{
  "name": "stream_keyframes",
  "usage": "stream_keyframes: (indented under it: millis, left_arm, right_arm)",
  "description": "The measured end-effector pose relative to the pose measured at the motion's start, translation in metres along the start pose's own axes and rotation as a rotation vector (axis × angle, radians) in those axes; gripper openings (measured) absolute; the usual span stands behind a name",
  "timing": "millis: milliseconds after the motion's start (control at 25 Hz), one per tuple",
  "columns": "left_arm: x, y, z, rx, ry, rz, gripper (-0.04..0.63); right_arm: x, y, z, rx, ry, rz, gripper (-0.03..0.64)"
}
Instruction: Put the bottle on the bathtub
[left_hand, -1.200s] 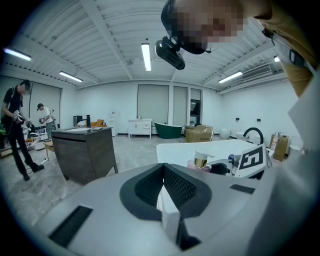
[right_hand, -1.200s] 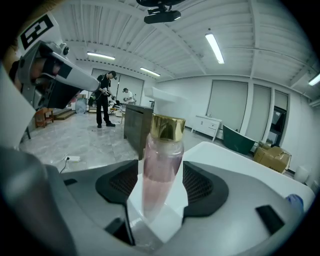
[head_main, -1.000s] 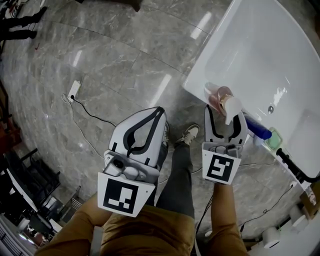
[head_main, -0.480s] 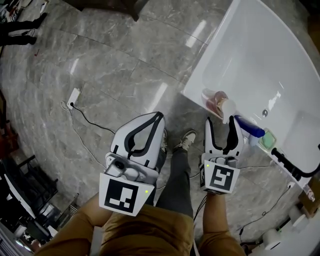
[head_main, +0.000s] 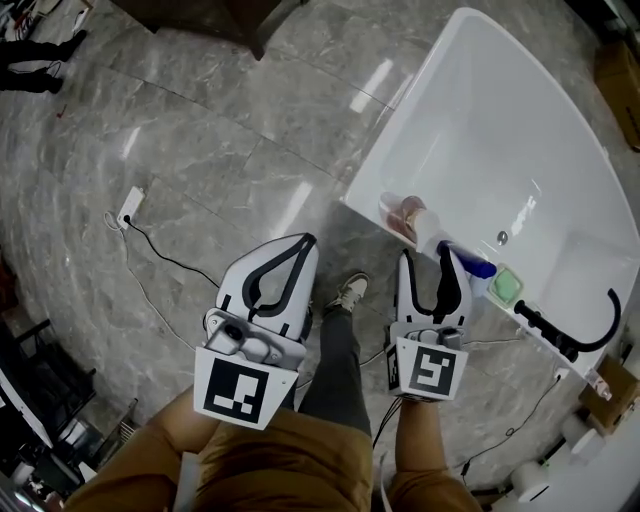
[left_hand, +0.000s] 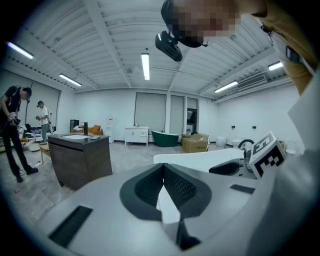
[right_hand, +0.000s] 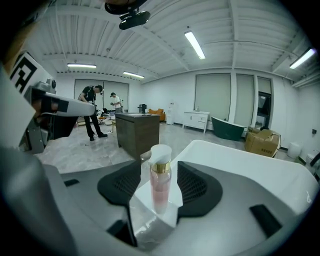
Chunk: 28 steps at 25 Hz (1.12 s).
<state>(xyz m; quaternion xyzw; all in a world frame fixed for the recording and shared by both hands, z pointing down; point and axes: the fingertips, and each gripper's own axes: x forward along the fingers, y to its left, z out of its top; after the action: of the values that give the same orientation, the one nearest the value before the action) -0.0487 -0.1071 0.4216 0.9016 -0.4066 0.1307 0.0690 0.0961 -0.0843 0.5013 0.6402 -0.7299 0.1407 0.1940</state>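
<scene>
A pink bottle (head_main: 412, 214) with a white cap and gold collar stands upright on the near rim of the white bathtub (head_main: 362, 196). In the right gripper view the bottle (right_hand: 160, 186) shows in the gap between the jaws, resting on the rim with neither pad touching it. My right gripper (head_main: 424, 260) is open, its tips just short of the bottle. My left gripper (head_main: 306, 242) hangs over the floor left of the tub, jaws shut and empty (left_hand: 163, 168).
On the tub ledge to the right lie a blue object (head_main: 470, 266) and a green block (head_main: 505, 287), then a black faucet (head_main: 570, 338). A power strip (head_main: 125, 207) with its cable lies on the marble floor. The person's shoe (head_main: 350, 293) is between the grippers.
The right gripper's jaws were round the bottle's top a second ago. They have since drawn back toward me, leaving the bottle standing alone on the rim. The left gripper stays shut.
</scene>
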Motion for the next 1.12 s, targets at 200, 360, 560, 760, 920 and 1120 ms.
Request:
stream_keyframes:
  millis: [200,360,560,760,920,1120]
  left_arm:
    - [0.002,-0.010,-0.001,-0.013,-0.001,-0.005,0.006]
    - [0.001,-0.015,0.005,-0.014,-0.005,0.000,0.006]
    - [-0.008,-0.019,0.032,0.021,-0.026,-0.005,0.006]
    - [-0.019,-0.020,0.062,0.052,-0.062,-0.001,0.006]
    - [-0.029,-0.024,0.081,0.074,-0.089,-0.005,0.006]
    - [-0.042,-0.036,0.101,0.086,-0.115,-0.018,0.006]
  right_arm:
    - [-0.010,-0.006,0.003,0.001,-0.012,-0.016,0.184]
    - [-0.020,-0.009,0.011,-0.001,-0.025,-0.020,0.115]
    - [-0.037,-0.011,0.040,-0.038,-0.036,-0.008,0.027]
    - [-0.056,-0.017,0.079,-0.037,-0.082,-0.017,0.005]
    - [-0.075,-0.020,0.100,-0.046,-0.094,-0.021,0.005]
    - [-0.097,-0.015,0.114,-0.049,-0.101,-0.002,0.003]
